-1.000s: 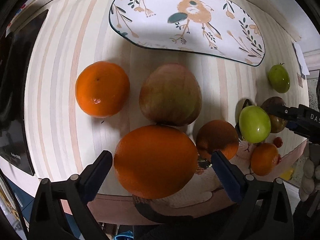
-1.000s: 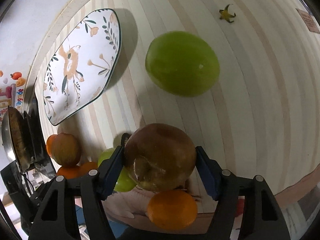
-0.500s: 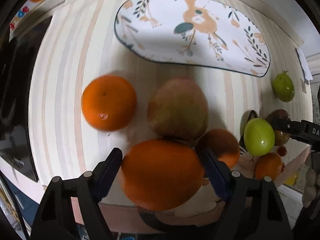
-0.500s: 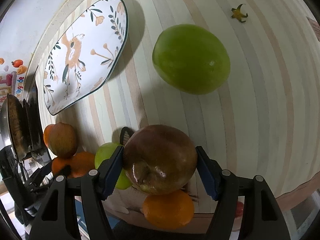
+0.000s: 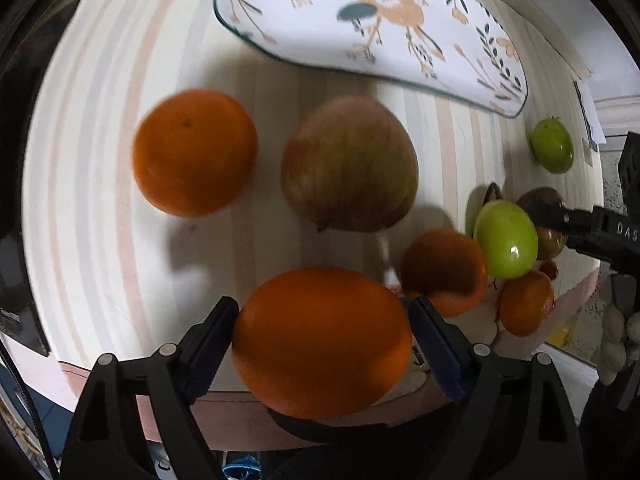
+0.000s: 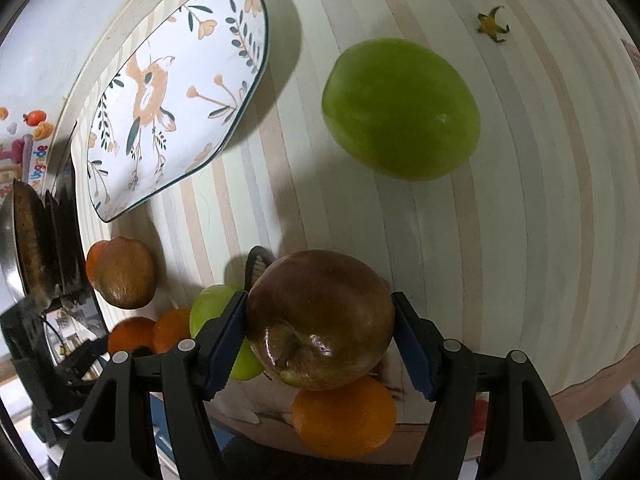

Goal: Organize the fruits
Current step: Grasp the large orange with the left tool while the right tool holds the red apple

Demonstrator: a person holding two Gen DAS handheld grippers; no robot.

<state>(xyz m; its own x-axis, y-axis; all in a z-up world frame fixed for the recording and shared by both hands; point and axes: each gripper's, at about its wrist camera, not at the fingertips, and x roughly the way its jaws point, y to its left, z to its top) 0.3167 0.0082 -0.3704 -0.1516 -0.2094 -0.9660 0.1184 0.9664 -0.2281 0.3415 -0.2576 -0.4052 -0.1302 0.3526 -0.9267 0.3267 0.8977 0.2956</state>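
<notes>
Your left gripper (image 5: 322,346) has a big orange (image 5: 320,342) between its blue pads, both touching the peel; the jaws have just been easing wider after a squeeze. Low centre of the left view, that orange hangs over the table edge. Right behind it, mid-frame, sits a red-green apple (image 5: 350,164), with a second orange (image 5: 194,152) to its left and a third orange (image 5: 444,270) tucked at the lower right, close to your right pad. The bird-patterned plate (image 5: 372,16) lies across the top, bare.

Your right gripper (image 6: 320,330) is clamped on a dark red apple (image 6: 320,320), low centre in its own view. Crowding it: a green fruit (image 6: 212,308) just behind the left pad and an orange (image 6: 344,416) below the apple. A large green apple (image 6: 400,108) sits apart in the upper right, and the plate (image 6: 120,184) tilts along the upper left.

Only the right view shows the yellow star-shaped stem cap (image 6: 492,24) at the top right and a pan (image 6: 24,240) at the far left edge. Only the left view shows a small red fruit (image 5: 549,269) beside the fruit cluster at the right.
</notes>
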